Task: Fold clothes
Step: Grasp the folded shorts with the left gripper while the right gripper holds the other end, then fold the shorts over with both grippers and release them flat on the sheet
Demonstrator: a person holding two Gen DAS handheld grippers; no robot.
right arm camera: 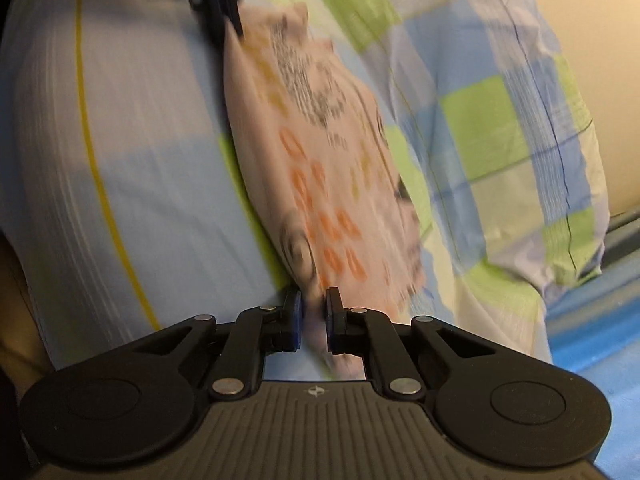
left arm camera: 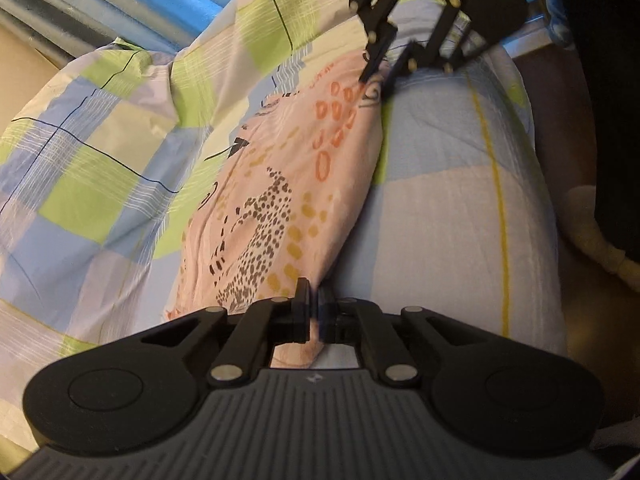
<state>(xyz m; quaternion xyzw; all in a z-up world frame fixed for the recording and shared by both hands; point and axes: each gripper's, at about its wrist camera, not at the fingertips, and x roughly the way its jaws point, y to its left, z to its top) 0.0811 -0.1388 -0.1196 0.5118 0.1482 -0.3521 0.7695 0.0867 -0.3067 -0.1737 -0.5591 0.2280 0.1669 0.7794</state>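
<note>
**Pink garment held stretched between two hand-held grippers above the bed**

Nearest in the left wrist view, the left hand-held gripper [left arm camera: 314, 312] is pressed nearly together, and a corner of the pink printed garment [left arm camera: 280, 184] is pinched between its pads. In the right wrist view the right hand-held gripper [right arm camera: 314, 320] is seen with its pads a little apart, with a bunched end of the garment [right arm camera: 320, 152] gripped between them. Each gripper is also seen at the far end of the cloth in the other's view, so the garment is held at both ends.

The garment is stretched as a long narrow strip, already doubled or gathered by the look of it, over a checked blue and green bed cover [left arm camera: 100, 168]. Whether it hangs clear of the cover or rests on it cannot be told. Its long axis runs from one gripper to the other, away from each camera. The leopard print lies towards the left gripper's end and the orange marks towards the right's.

The step in hand is judged to be a carrying or laying of a held fold. For that to go well, both ends should be kept equally taut and level, so that the edges stay in line and no twist is brought into the strip. The right view is blurred, so the cloth's edges there cannot be made out finely.

Farther off, a blue mat [left arm camera: 172, 0] is seen beyond the cover.
</note>
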